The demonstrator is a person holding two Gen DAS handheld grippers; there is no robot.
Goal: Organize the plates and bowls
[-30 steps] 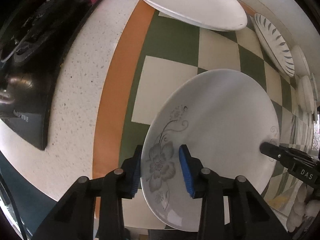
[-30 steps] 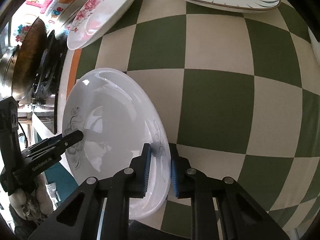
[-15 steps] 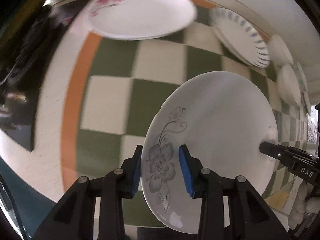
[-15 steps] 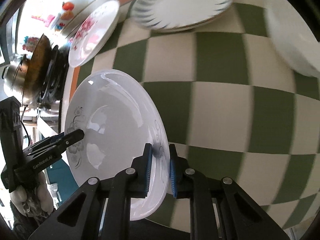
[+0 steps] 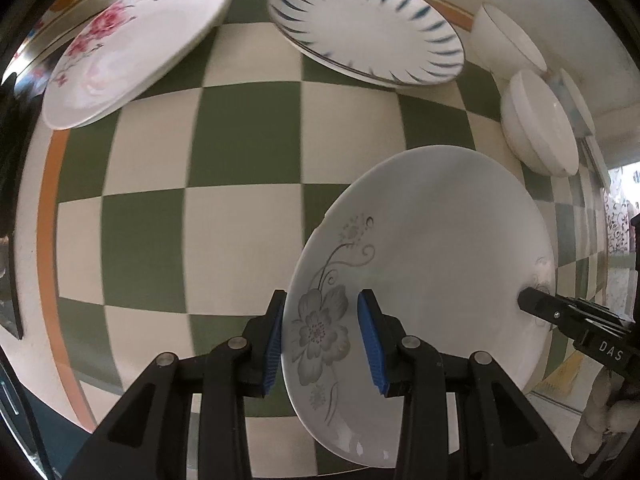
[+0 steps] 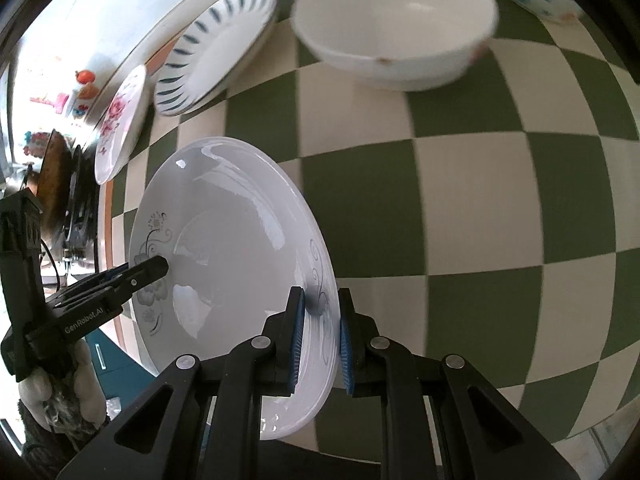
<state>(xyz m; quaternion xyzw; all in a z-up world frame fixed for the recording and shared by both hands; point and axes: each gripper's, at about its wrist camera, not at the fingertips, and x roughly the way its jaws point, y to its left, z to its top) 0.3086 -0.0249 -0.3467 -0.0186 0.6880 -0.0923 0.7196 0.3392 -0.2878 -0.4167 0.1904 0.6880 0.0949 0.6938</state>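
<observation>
Table [image 5: 248, 152] under green-cream checked cloth (orange border): pink-flower plate [image 5: 132, 44], blue-striped plate [image 5: 368, 28], white bowls [image 5: 536, 120] along far edge.

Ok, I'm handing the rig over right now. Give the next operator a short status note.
Left gripper and right gripper are each shut on opposite rims of the grey-flower plate, held tilted above the checkered cloth.
Pink-flower plate and blue-striped plate lie at the back, white bowls to the right.
Done: plate lifted.
Left: set it on a plate, probably the striped one; then bowls.
</observation>
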